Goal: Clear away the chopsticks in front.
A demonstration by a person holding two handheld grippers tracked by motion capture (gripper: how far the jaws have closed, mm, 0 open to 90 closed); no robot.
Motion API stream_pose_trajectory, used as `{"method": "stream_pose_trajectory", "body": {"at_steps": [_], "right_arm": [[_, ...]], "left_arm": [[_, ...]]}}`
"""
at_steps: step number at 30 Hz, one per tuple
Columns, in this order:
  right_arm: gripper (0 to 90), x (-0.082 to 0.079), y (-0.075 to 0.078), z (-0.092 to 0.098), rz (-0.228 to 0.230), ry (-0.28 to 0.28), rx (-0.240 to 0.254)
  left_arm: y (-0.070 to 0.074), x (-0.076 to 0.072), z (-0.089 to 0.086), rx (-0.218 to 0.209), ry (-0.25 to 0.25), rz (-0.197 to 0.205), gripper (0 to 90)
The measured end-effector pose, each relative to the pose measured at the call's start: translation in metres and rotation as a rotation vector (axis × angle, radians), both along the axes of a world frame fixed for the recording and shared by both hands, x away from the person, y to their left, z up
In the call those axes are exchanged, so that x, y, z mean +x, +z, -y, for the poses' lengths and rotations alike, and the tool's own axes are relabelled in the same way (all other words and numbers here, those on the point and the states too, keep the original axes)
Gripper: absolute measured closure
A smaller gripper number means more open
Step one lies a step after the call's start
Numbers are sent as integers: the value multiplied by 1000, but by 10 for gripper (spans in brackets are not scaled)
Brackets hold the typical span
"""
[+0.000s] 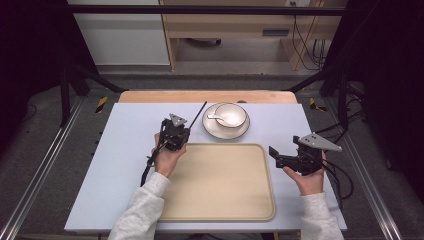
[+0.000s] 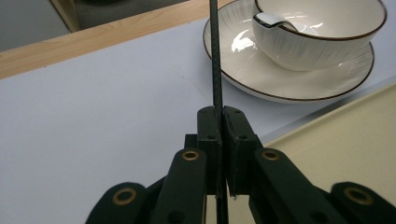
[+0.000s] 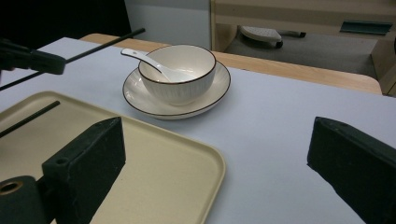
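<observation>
My left gripper [image 1: 185,132] hovers over the tray's far left corner, shut on a thin black chopstick [image 1: 198,114] that points toward the bowl. In the left gripper view the jaws pinch the chopstick [image 2: 215,56] between their pads [image 2: 208,128]. A second black chopstick [image 3: 29,118] lies on the beige tray [image 1: 220,185]. A white bowl [image 1: 231,115] with a white spoon [image 1: 216,118] stands on a saucer [image 1: 225,132] just beyond the tray. My right gripper [image 1: 273,155] is held at the tray's right edge, open with nothing between its jaws [image 3: 219,154].
A pale blue mat [image 1: 125,150] covers the wooden table [image 1: 150,96]. Black frame bars [image 1: 75,75] rise at both back sides. Cables trail from each gripper toward the table's near edge.
</observation>
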State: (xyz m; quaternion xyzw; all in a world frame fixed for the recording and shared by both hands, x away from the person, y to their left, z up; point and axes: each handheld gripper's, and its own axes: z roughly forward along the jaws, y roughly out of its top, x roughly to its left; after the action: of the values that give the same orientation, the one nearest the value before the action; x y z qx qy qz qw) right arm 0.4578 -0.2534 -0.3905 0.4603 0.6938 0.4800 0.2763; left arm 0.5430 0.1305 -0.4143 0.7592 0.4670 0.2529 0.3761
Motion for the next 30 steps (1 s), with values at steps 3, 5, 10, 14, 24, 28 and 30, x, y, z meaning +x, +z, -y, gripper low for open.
{"method": "stream_pose_trajectory", "body": {"at_steps": [3, 5, 10, 14, 24, 28, 30], "right_arm": [[46, 0, 0, 0, 0, 1, 1], [46, 0, 0, -1, -4, 2, 5], [44, 0, 0, -2, -3, 8, 5], [44, 0, 0, -2, -2, 7, 6], [44, -1, -1, -4, -7, 14, -1], [44, -1, -1, -5, -9, 12, -5], [44, -1, -1, -5, -11, 13, -5]], "left_arm": [[2, -18, -8, -6, 24, 15, 858], [2, -27, -11, -12, 42, 24, 858], [-1, -50, -19, -47, 56, 39, 858], [-6, -64, -23, -77, 83, 42, 858], [-22, -102, -32, -96, 149, 40, 858], [-28, -110, -35, -110, 166, 29, 858], [-30, -114, -35, -113, 174, 28, 858]]}}
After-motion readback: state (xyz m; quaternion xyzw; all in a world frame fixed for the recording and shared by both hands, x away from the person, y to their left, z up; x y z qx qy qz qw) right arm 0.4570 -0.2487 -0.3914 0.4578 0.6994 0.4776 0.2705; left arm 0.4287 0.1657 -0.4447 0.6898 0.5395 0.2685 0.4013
